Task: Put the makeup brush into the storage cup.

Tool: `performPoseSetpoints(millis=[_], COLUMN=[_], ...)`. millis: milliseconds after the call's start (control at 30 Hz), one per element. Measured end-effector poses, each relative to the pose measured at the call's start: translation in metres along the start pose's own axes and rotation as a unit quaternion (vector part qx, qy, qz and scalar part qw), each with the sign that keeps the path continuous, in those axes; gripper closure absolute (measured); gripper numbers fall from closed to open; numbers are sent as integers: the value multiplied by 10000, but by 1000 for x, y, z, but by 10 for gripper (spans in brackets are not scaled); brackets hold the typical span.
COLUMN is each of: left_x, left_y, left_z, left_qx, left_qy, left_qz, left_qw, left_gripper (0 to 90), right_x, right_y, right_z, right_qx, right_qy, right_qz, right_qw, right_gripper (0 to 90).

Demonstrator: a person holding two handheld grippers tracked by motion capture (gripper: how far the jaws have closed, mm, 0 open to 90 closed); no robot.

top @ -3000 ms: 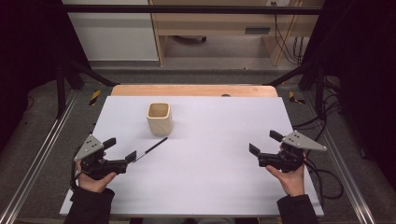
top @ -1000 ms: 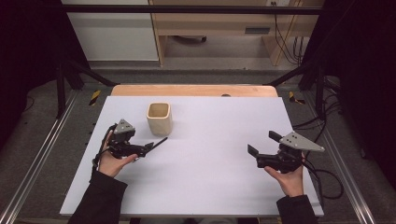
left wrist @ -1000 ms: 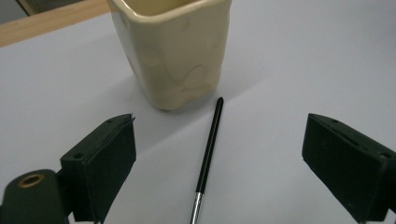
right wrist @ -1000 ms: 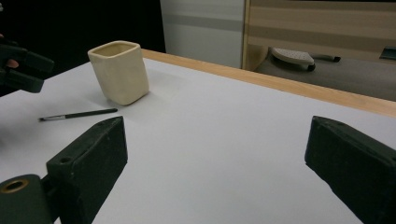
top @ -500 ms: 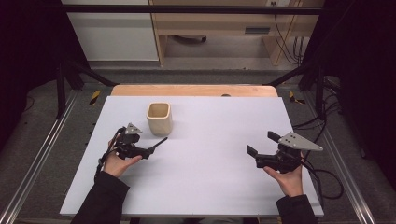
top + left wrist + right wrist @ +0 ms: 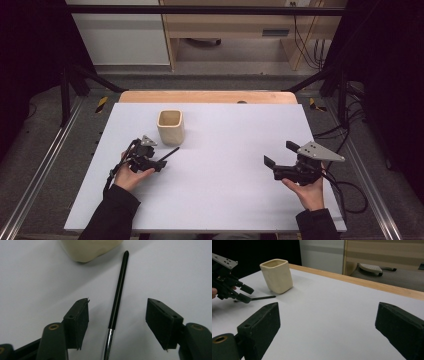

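Note:
A slim black pen (image 6: 170, 153) with a metal section lies flat on the white table (image 6: 225, 200), just in front of a cream square cup (image 6: 170, 126). My left gripper (image 6: 159, 163) is low over the pen's near part. In the left gripper view the pen (image 6: 117, 290) runs between the two pads (image 6: 80, 315) with a gap on each side. The jaws have just been closing and do not touch it. The cup (image 6: 90, 248) stands beyond the pen's tip. My right gripper (image 6: 280, 154) rests open at the table's right side, holding nothing.
The right gripper view looks across the table to the cup (image 6: 277, 276), the pen (image 6: 263, 298) and the left gripper (image 6: 243, 293). A wooden strip (image 6: 207, 96) edges the table's far side. Metal rails run along both sides.
The left gripper came in from the front left, sank over the pen, and its jaws narrowed around it. The right gripper has stayed where it was.

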State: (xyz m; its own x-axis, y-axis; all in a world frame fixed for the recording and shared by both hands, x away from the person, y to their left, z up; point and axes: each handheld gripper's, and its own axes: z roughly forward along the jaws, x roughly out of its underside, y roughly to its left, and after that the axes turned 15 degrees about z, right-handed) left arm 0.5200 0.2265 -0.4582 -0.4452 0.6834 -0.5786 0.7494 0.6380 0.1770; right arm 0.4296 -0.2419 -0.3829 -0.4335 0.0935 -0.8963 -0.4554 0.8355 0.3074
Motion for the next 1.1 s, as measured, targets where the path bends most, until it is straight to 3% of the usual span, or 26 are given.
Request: performPoseSetpoints(millis=[267,433,1100], left_x=[0,0,-2], left_y=[-1,0,-5], left_z=[5,4,2], left_qx=[26,92,156], left_qy=[168,145,264], left_qz=[103,58,229], left_qw=[9998,9998,9993], left_gripper=[517,610,826], right_x=[0,0,0], right_y=[0,0,0], right_z=[0,-1,0], right_qx=[-7,-8,-16], right_qy=[6,-31,6], right_qz=[9,21,20], right_qw=[10000,10000,10000], right_gripper=[66,67,67])
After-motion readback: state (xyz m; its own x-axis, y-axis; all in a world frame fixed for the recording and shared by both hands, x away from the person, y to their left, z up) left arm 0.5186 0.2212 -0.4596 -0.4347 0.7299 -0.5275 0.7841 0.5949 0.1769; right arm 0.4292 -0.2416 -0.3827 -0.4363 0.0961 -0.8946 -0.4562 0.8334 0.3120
